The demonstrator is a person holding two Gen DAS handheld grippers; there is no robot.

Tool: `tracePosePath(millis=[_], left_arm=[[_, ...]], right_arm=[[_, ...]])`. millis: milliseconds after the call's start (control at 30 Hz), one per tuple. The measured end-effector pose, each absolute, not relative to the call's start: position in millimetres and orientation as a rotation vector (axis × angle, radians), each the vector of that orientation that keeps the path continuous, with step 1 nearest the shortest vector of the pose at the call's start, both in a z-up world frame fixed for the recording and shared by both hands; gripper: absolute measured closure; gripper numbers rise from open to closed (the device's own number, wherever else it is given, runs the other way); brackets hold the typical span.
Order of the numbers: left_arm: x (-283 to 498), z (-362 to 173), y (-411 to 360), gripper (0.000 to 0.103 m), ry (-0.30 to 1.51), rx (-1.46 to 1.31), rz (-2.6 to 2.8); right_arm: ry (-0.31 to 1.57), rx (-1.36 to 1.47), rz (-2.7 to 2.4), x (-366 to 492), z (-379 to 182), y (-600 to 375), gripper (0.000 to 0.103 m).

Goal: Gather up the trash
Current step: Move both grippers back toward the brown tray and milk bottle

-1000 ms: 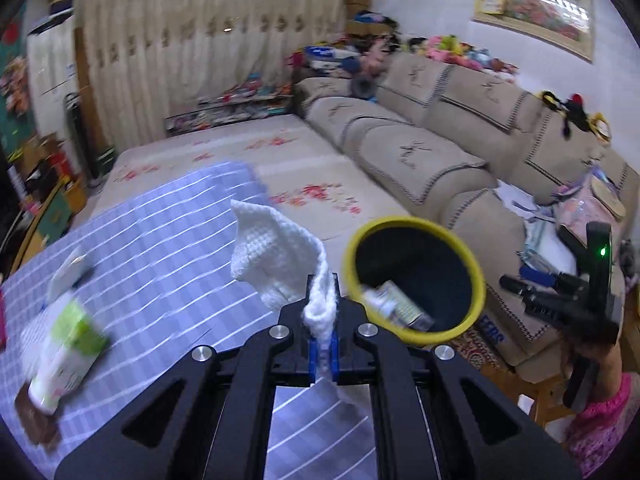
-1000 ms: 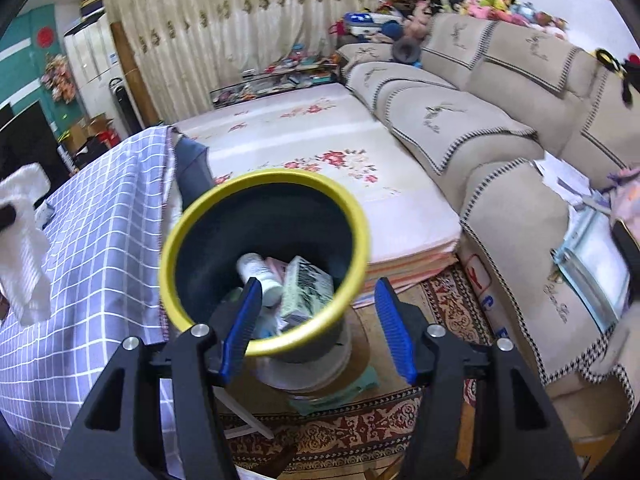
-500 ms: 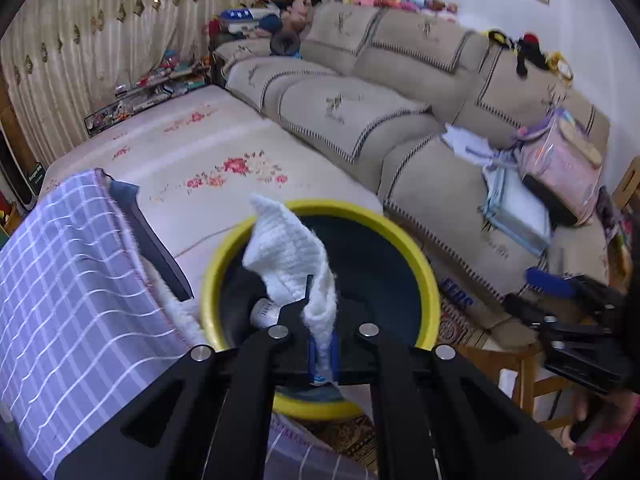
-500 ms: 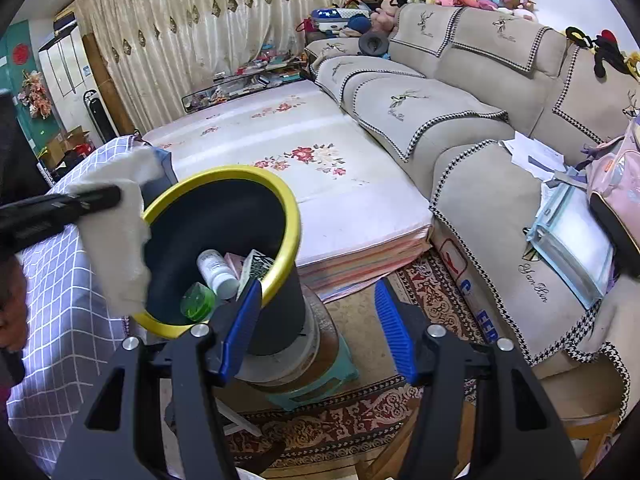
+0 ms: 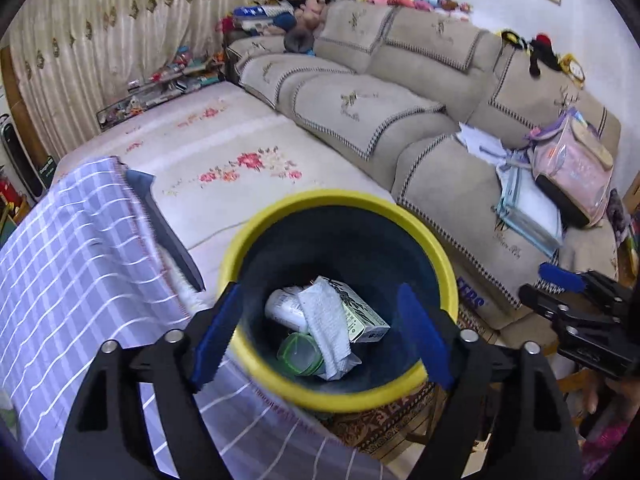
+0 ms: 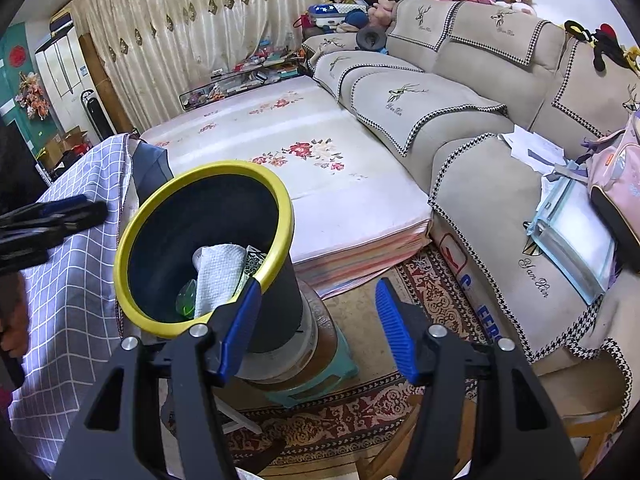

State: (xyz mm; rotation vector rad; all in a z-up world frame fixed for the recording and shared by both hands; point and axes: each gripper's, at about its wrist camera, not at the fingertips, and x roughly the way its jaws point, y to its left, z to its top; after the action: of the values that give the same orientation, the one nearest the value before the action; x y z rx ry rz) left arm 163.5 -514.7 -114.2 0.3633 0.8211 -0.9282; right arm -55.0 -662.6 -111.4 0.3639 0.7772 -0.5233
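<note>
The left tongs [image 5: 320,332] hang spread wide and empty right above the yellow-rimmed bin [image 5: 436,240]; a second ago they were pinched on the white cloth [image 5: 330,328], which now lies crumpled inside the bin on top of a carton [image 5: 360,312], a white bottle [image 5: 282,308] and a green cup [image 5: 298,354]. The right tongs [image 6: 318,312] stand wide too, holding nothing, just beside the bin's rim, much as before. That cloth looks light and floppy, so a pinch on any raised fold would lift it. The bin stands on a stool beside the checked worktop [image 5: 72,256], the sofa [image 5: 400,120] well behind.
</note>
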Motion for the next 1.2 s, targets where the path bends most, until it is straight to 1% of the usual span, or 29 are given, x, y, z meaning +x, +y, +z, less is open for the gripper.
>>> tracePosePath(millis=[100, 200, 267, 467, 600, 767, 833, 900, 933, 1000, 1200], left_arm=[[156, -101, -482, 0.018, 0.800, 0.335, -0.903], [147, -90, -425, 0.016, 0.776, 0.281, -0.852], [141, -84, -386, 0.010, 0.764, 0.244, -0.814], [125, -75, -238, 0.007, 0.757, 0.099, -0.604], [114, -72, -140, 0.007, 0.745, 0.021, -0.426], [100, -69, -51, 0.006, 0.717, -0.031, -0.252], [97, -71, -26, 0.006, 0.715, -0.053, -0.206], [97, -75, -5, 0.006, 0.723, -0.078, -0.179], [97, -77, 4, 0.006, 0.730, -0.091, -0.167], [96, -82, 16, 0.006, 0.742, -0.113, -0.161], [95, -86, 7, 0.006, 0.753, -0.116, -0.168]], right_arm=[[0.786, 0.351, -0.505, -50, -111, -656, 0.046], [0.791, 0.316, -0.454, -36, -107, -638, 0.045], [0.793, 0.279, -0.397, -20, -102, -620, 0.045], [0.783, 0.165, -0.162, 45, -85, -534, 0.045], [0.785, 0.078, 0.018, 88, -75, -460, 0.045], [0.792, -0.027, 0.221, 134, -67, -364, 0.045], [0.788, -0.055, 0.294, 148, -63, -329, 0.045], [0.779, -0.074, 0.348, 158, -62, -304, 0.041], [0.772, -0.084, 0.379, 165, -61, -287, 0.037], [0.780, -0.100, 0.399, 175, -63, -266, 0.037], [0.806, -0.089, 0.417, 206, -63, -237, 0.037]])
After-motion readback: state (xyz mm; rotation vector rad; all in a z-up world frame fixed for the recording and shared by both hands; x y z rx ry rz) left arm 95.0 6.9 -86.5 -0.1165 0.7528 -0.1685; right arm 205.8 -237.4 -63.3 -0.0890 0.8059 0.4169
